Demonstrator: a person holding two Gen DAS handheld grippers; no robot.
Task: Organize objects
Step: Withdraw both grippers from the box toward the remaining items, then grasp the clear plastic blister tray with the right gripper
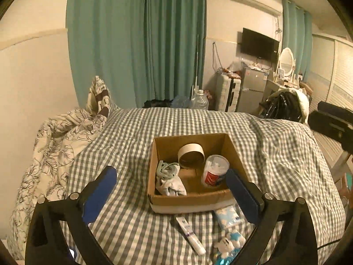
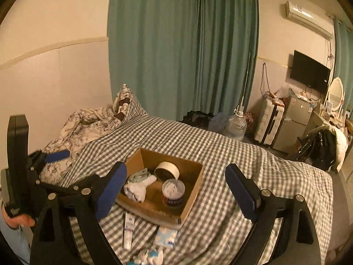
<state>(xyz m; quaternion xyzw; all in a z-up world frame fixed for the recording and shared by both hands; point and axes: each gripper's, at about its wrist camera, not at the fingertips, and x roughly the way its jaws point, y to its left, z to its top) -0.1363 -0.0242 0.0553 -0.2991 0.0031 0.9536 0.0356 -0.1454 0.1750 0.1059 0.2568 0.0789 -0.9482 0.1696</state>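
An open cardboard box (image 1: 189,198) (image 2: 195,185) sits on the checked bed. In it lie a tape roll (image 1: 190,159) (image 2: 167,170), a red and white can (image 1: 215,173) (image 2: 173,191) and bundled socks (image 1: 168,180) (image 2: 138,187). In front of the box lie a white tube (image 1: 190,235) (image 2: 128,229), a blue tissue pack (image 1: 228,216) (image 2: 166,235) and a small plush toy (image 1: 229,245) (image 2: 150,255). My left gripper (image 1: 171,173) hangs open above the box's near side, holding nothing. My right gripper (image 2: 175,168) is open too, with nothing between its blue pads.
A crumpled floral duvet (image 1: 55,150) and a pillow (image 1: 99,97) fill the bed's left side by the wall. Beyond the bed's far edge stand a water jug (image 2: 237,124), a suitcase (image 2: 268,121), a small fridge (image 2: 293,123) and a chair with clothes (image 2: 322,145). Green curtains hang behind.
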